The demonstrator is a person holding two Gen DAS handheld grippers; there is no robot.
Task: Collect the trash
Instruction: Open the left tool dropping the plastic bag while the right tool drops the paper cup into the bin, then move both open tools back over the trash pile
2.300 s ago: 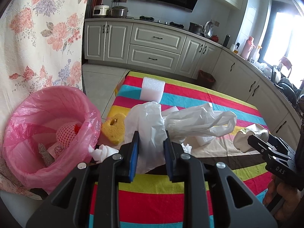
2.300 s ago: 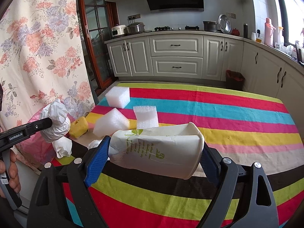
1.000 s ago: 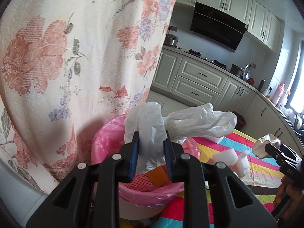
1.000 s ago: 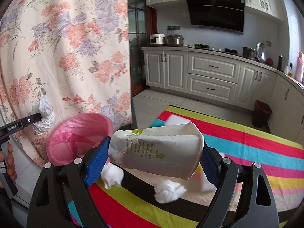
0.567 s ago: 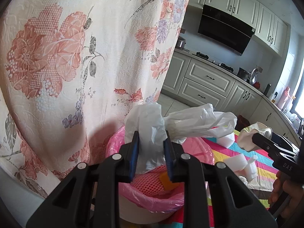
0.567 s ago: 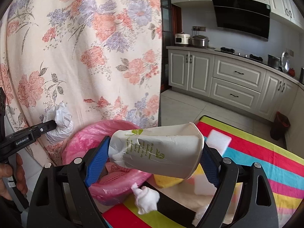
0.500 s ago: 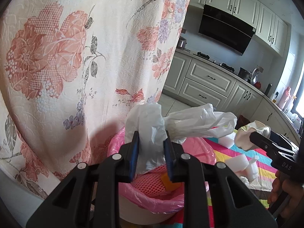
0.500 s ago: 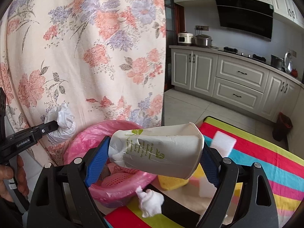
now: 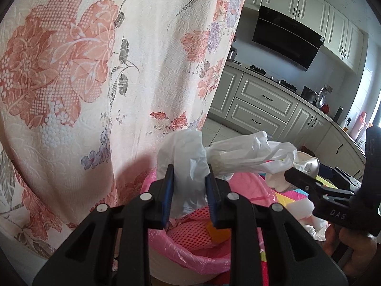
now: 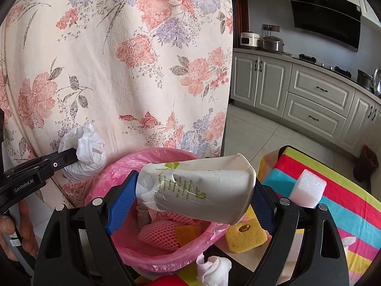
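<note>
Tongs on the left (image 9: pixel 189 186) clamp a white bag (image 9: pixel 190 164) above the pink-lined bin (image 10: pixel 119 166); right tongs (image 10: pixel 190 205) grip a crushed cup (image 10: pixel 197 188) sideways over the bin's rim, beside the striped desk (image 10: pixel 345 214).

A floral curtain (image 10: pixel 114 66) hangs behind and to the left of the claw. Far ahead on the right stand grey kitchen cabinets (image 10: pixel 309 104), with a black range hood (image 10: pixel 326 14) above them and a rice cooker (image 10: pixel 250 38) beside a steel pot (image 10: pixel 272 43).
</note>
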